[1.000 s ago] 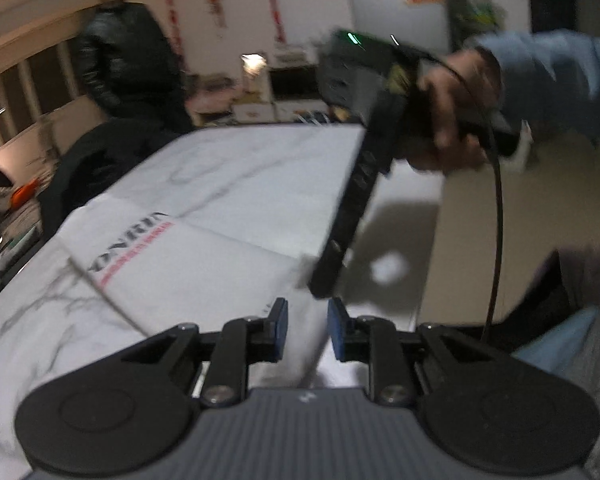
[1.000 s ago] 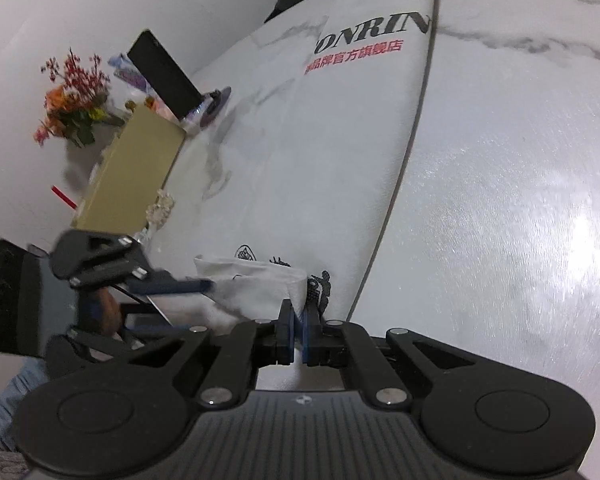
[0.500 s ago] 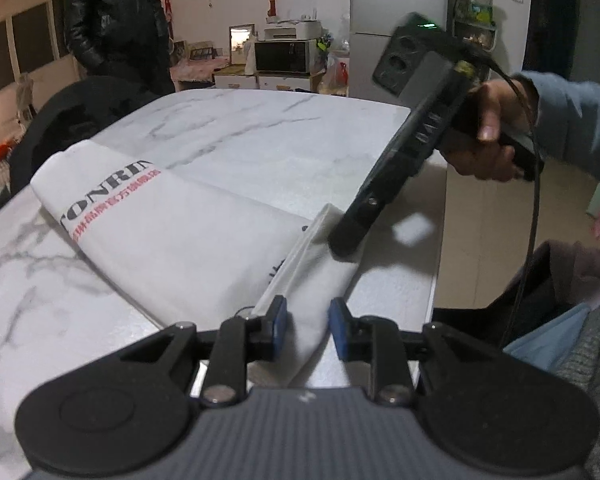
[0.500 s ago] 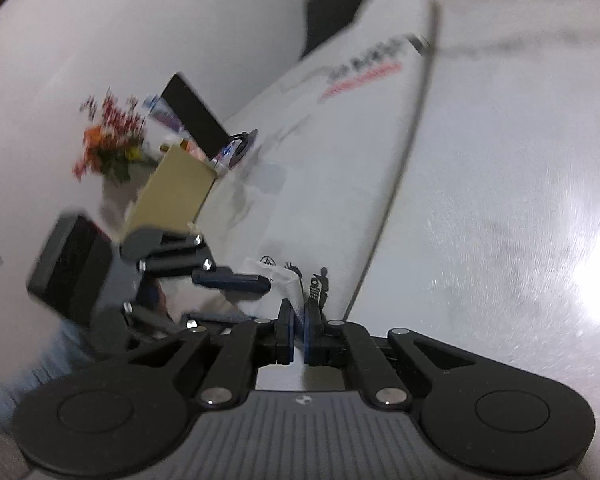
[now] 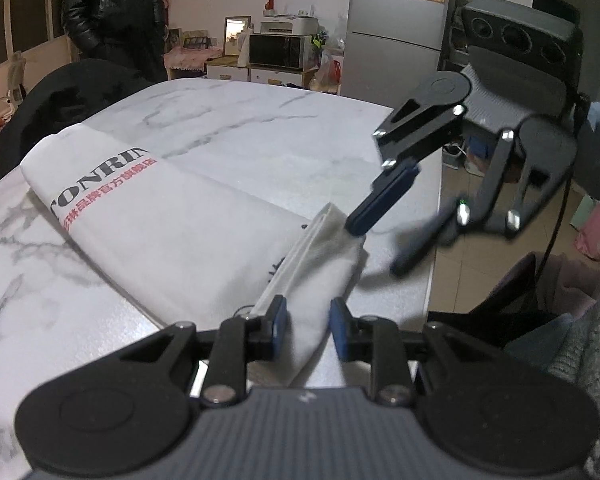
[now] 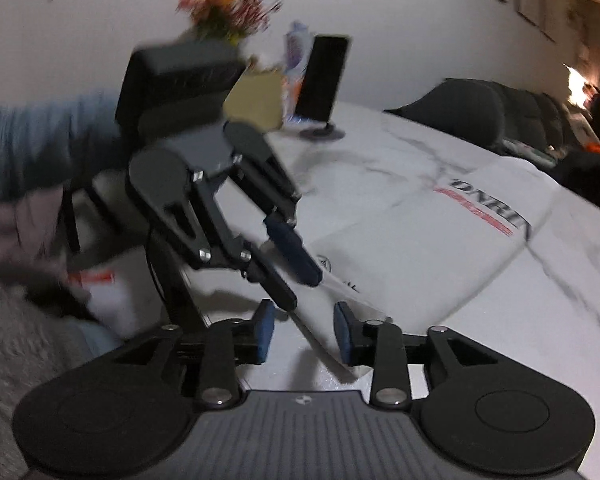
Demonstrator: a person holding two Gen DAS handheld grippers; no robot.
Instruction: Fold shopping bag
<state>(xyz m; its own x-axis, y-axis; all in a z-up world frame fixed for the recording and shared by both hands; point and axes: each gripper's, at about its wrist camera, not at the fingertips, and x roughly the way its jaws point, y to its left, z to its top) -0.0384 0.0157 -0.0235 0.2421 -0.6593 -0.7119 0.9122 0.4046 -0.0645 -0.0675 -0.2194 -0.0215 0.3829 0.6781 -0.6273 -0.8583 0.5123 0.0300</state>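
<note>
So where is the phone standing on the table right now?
The phone shows only in the right wrist view, upper middle: it stands upright at the far edge of the marble table, just right of the yellow box, with the flowers behind.

Reads "TONRIN" in dark capitals on the white shopping bag [image 5: 188,216], near its far-left corner; red characters beneath, too small to read.
</note>
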